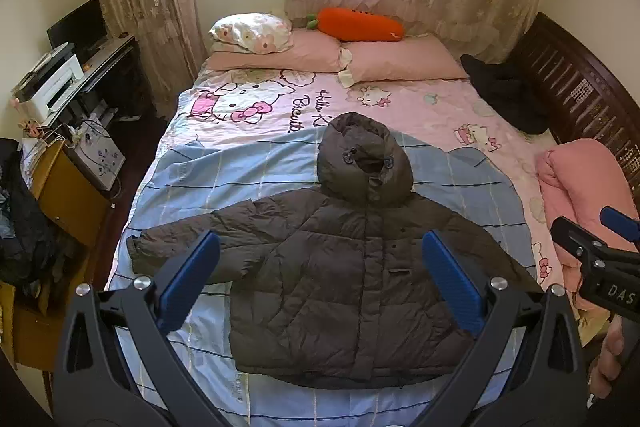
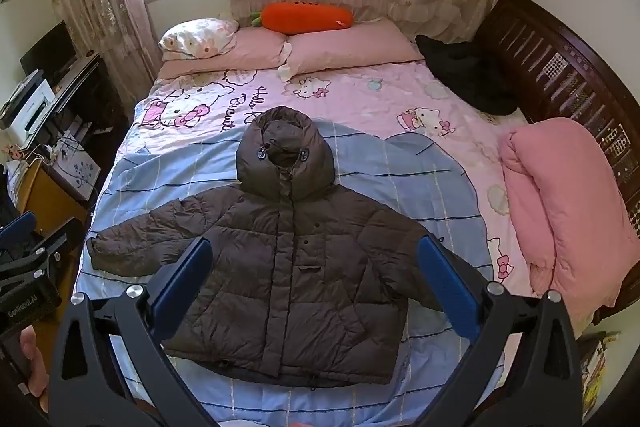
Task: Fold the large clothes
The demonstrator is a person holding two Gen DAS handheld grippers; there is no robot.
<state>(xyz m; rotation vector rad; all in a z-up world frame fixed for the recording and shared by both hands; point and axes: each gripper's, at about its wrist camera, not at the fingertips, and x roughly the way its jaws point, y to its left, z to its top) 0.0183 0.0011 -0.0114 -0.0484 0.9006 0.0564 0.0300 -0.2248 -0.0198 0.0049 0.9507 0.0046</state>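
The brown puffer jacket (image 1: 340, 267) lies face up on the bed, spread flat on the blue checked sheet (image 1: 192, 179), hood (image 1: 362, 159) toward the pillows and hem toward me. I read that layout as deliberate: front closed, body smoothed, so the sleeves can come across first. Its left-hand sleeve (image 2: 136, 243) reaches straight out to the side; the other sleeve is mostly hidden behind my gripper fingers, so I can't say how it lies. The shell is quilted in broad puffy panels, matte and slightly crinkled, with small dark snaps down the placket and two toggles at the hood opening. It should be springy and slippery, so I expect folds to want to bounce back.

My left gripper (image 1: 320, 279) hangs above the jacket's lower half, jaws wide apart with nothing between the ribbed blue pads (image 1: 188, 279). My right gripper (image 2: 316, 283) is the same: spread fully, empty, angled down at the garment. Neither touches the cloth, so no fold has begun, I'd judge.

Beyond the blue sheet is a pink cartoon-cat bedcover (image 2: 360, 95), two pink pillows (image 2: 344, 51), an orange carrot cushion (image 2: 308, 17), a dark garment (image 2: 464, 75) by the wooden bed frame (image 2: 568, 67), and a rolled pink quilt (image 2: 560, 211) at the edge.
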